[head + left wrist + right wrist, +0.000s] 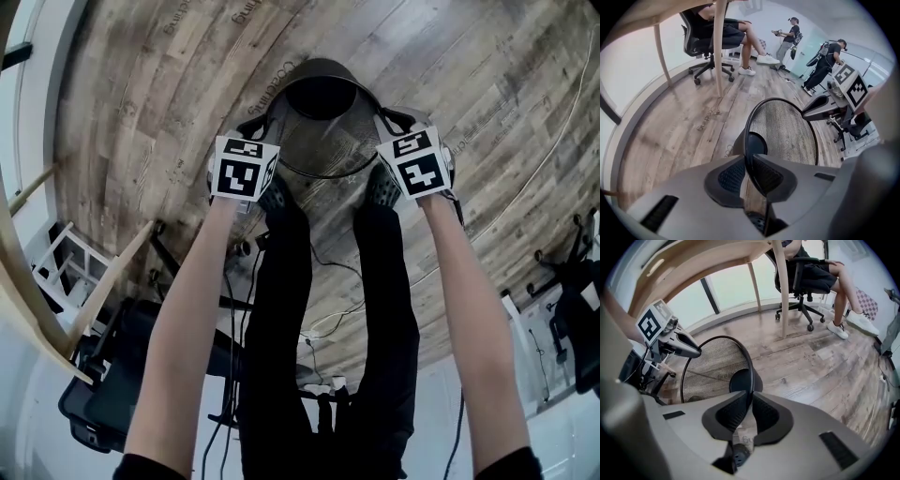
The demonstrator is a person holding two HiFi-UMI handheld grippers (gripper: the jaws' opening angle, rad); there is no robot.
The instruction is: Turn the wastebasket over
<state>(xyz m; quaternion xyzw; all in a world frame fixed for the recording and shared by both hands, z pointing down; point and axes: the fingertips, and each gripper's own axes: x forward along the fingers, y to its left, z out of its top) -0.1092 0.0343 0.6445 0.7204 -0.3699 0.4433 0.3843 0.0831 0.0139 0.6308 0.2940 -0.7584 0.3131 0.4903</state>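
Over wood floor [141, 84], black mesh wastebasket [323, 141] tipped w/ mouth toward person, L gripper [750, 174] & R gripper [750, 412] jaws pinched narrow on opp sides of rim [749, 366].

Office or lab-type workroom indicated. Wood-plank floor [159, 103] noted throughout; wheeled office chair [801, 310] placed beside a wooden-legged table [780, 291]; glazed wall [731, 287] seen behind. Mesh wastebasket [787, 136] noted. Standing people [789, 37] observed wearing recording gear, other rolling chairs nearby
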